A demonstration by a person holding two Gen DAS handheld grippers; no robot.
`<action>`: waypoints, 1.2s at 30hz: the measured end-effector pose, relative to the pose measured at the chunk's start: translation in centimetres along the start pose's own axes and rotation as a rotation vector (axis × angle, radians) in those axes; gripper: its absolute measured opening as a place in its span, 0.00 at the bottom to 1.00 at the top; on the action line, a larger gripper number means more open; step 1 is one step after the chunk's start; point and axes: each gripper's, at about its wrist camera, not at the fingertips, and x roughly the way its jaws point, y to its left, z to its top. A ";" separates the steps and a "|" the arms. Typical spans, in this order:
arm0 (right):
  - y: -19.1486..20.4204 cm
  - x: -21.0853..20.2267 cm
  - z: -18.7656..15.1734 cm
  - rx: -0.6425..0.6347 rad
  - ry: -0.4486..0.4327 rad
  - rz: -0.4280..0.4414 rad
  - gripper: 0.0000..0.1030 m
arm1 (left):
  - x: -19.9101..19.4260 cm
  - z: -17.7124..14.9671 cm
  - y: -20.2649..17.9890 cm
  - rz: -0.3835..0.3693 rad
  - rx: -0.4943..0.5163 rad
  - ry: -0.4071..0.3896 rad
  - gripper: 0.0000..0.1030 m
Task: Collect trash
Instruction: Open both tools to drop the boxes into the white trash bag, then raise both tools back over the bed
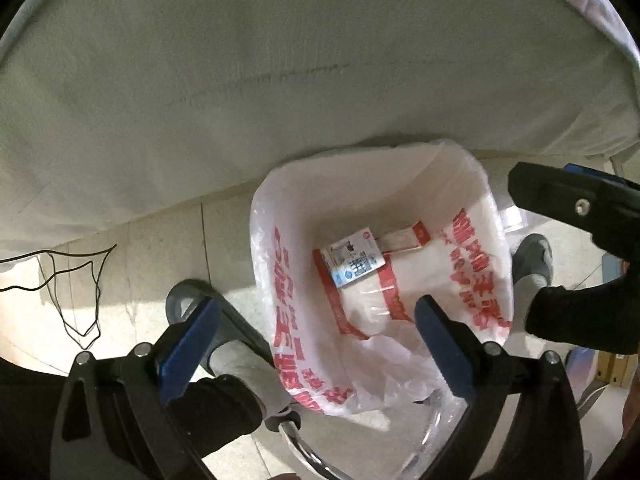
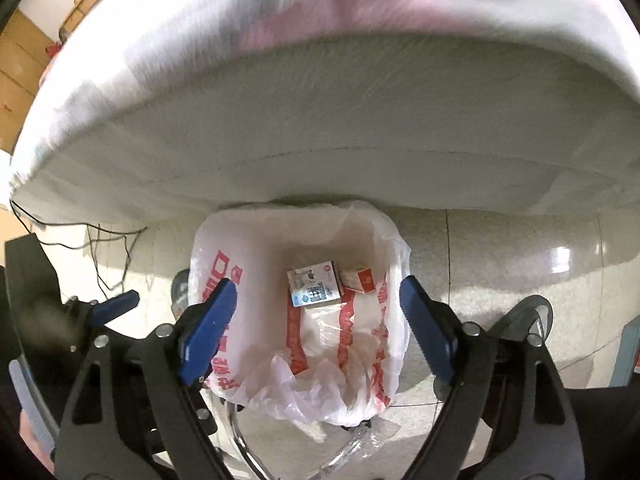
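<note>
Cartons, a blue-and-white milk carton (image 2: 314,283) and a red carton (image 2: 360,279), lie in the bin liner (image 1: 472,208). Left gripper (image 1: 316,354) and right gripper (image 2: 316,330) hang spread and empty above; lowering either could snag the loose near rim and collapse the liner.

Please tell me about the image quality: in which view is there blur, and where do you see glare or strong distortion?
Right wrist view: the bedding at the top is smeared by motion blur, and the glossy floor tile shows a bright glare patch. Left wrist view: sharper, the carton in the bag is fairly crisp, but the left side of the floor is overexposed. Both views: fisheye bending curves the mattress edge strongly.
</note>
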 end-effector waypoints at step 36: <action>-1.7 -23.3 -1.8 0.053 -0.514 0.041 0.94 | -19.8 1.9 2.2 -0.037 -0.135 -0.403 0.92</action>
